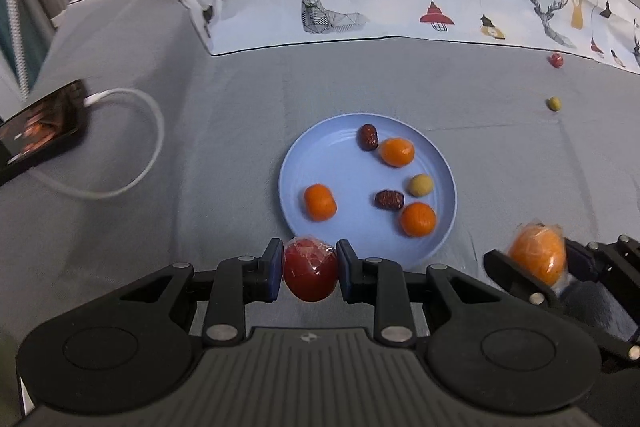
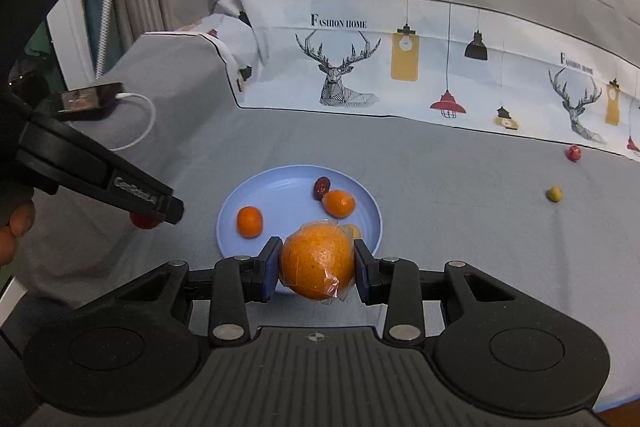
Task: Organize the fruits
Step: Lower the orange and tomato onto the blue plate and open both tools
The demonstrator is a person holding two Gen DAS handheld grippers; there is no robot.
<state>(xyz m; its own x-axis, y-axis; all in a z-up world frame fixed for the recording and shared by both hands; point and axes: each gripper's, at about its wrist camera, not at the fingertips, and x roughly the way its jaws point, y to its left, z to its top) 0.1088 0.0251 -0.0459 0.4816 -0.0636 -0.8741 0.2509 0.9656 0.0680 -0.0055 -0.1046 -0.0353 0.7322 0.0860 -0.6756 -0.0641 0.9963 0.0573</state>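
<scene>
Blue plate (image 1: 292, 183) sat on grey sheet (image 1: 224, 115), serving as landmark. On plate: three small oranges (image 1: 397, 152), two dark red dates (image 1: 367, 137), one yellowish round fruit (image 1: 421, 185). Left gripper (image 1: 310, 269) hovered at plate's near rim, jaws clamped on red wrapped fruit (image 1: 310, 273). Right gripper (image 2: 316, 265) at plate's near-right edge, jaws pinching wrapped orange (image 2: 316, 263). Far right of plate, apart on sheet: small red fruit (image 1: 555, 60), small green fruit (image 1: 554, 103). Left of plate: phone (image 1: 38, 127) with white cable (image 1: 152, 131).

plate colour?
Light blue plate, plain with faint concentric rings. Clearest in the left wrist view.
</scene>
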